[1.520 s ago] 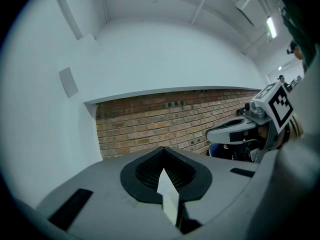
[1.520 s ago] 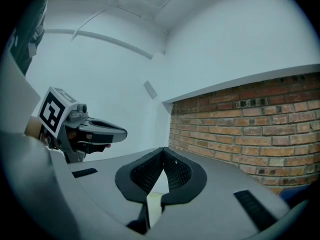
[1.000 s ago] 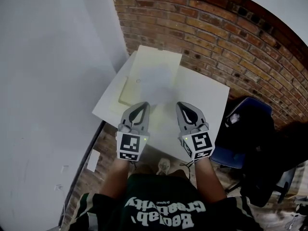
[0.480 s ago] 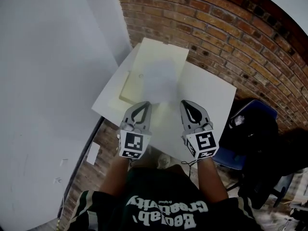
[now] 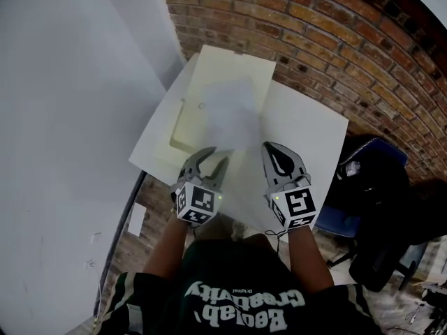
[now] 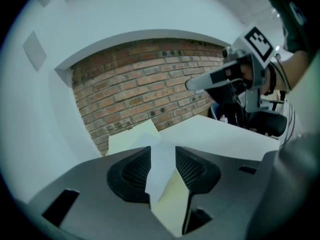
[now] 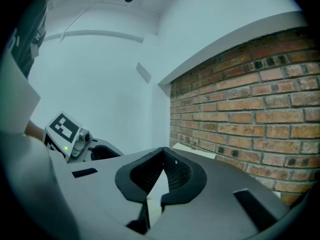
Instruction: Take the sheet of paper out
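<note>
A cream folder [image 5: 236, 68] lies on the white table [image 5: 307, 138], reaching to the brick wall. A pale sheet of paper [image 5: 230, 107] rests on top of it. My left gripper [image 5: 214, 156] is at the near end of the sheet; its jaws have just been opening and now stand apart. In the left gripper view the sheet [image 6: 161, 156] and the folder [image 6: 172, 204] show through the gap of the left gripper [image 6: 162, 151], with no pad pressing on them. My right gripper [image 5: 269, 148] hovers beside it over bare table, shut with nothing in it; its tips [image 7: 163, 151] meet.
A brick wall [image 5: 335, 40] runs behind the table and a white wall [image 5: 63, 103] stands at the left. A dark blue chair [image 5: 349, 222] with a black bag [image 5: 380, 187] stands right of the table. A small white piece [image 5: 136, 218] lies on the floor at lower left.
My left gripper has dropped toward the table's near part, tilted, and gone from shut to open. The right gripper has shifted slightly and stays shut.
</note>
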`<state>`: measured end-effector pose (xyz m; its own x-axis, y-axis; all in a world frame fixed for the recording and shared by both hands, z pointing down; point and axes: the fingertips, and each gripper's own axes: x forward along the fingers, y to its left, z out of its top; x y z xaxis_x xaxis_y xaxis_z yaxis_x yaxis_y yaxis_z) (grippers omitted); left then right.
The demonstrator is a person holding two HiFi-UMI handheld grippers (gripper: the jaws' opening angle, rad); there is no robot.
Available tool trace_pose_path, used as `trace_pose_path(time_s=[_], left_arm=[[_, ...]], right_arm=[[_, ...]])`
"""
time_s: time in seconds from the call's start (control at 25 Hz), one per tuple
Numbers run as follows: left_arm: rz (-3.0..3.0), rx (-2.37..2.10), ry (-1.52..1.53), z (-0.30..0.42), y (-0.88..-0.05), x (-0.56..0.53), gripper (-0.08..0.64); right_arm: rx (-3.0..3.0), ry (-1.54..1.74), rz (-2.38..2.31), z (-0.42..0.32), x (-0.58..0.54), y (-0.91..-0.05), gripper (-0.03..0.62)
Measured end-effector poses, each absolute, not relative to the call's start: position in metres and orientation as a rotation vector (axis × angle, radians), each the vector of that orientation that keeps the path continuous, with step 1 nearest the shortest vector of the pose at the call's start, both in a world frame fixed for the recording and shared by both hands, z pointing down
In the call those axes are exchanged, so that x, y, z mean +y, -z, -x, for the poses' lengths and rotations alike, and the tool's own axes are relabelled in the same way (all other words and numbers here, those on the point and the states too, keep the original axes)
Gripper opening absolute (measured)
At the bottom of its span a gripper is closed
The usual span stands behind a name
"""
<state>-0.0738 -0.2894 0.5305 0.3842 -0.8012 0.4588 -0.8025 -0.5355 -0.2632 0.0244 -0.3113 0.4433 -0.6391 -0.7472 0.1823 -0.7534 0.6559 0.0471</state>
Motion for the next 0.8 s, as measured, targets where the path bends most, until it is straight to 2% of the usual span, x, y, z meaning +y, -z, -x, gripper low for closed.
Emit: trace_pose_path(time_s=[0.8], left_arm=[[-2.578, -1.093, -1.510, 0.075, -0.669, -0.337, 0.200]], right_arm=[[-2.544, -0.145, -1.242, -0.014, -0.359, -0.492, -0.008]])
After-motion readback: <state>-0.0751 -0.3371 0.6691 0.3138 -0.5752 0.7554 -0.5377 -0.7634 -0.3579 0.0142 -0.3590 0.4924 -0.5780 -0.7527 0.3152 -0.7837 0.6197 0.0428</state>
